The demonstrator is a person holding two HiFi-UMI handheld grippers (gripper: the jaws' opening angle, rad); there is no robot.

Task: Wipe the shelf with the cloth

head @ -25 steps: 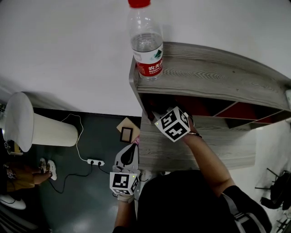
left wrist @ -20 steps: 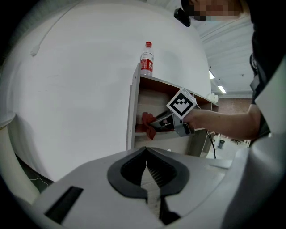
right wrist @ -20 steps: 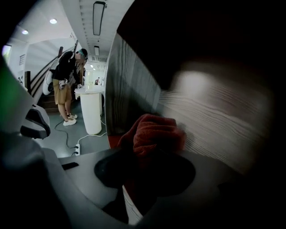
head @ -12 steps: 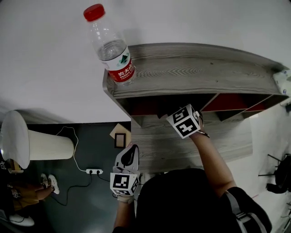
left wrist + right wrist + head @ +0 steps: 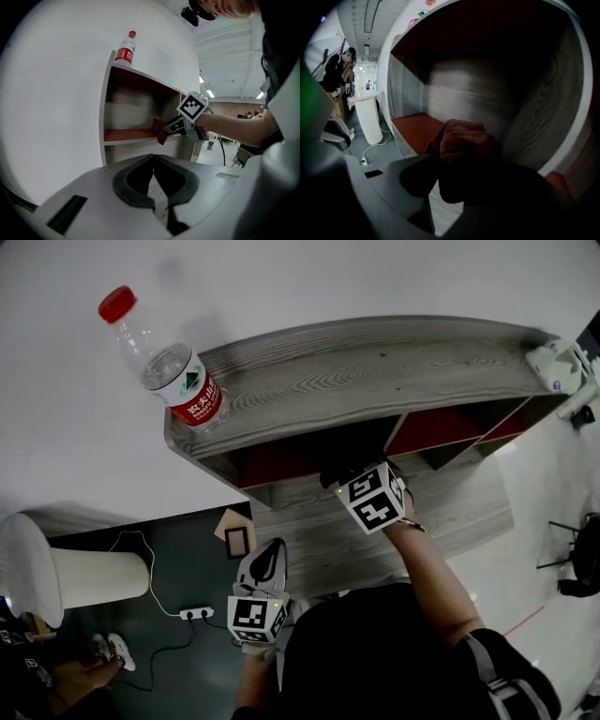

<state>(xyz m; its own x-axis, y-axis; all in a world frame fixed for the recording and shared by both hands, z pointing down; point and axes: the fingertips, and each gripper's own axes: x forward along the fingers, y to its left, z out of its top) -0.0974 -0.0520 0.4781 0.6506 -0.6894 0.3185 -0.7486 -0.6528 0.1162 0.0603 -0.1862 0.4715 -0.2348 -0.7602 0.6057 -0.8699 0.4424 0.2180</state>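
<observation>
Tightly bunched, the red cloth (image 5: 461,138) (dark, crumpled) fills the right gripper (image 5: 459,161).

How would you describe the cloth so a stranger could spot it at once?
Find the grey shelf by the white wall. In its end compartment, below the bottle, the right gripper clamps the cloth: the only crumpled red thing.

Clear plastic bottle with red cap (image 5: 161,367) on the grey wood-grain shelf (image 5: 375,371): red label, white characters, green-white emblem (too small to read). Nothing else legible.
</observation>
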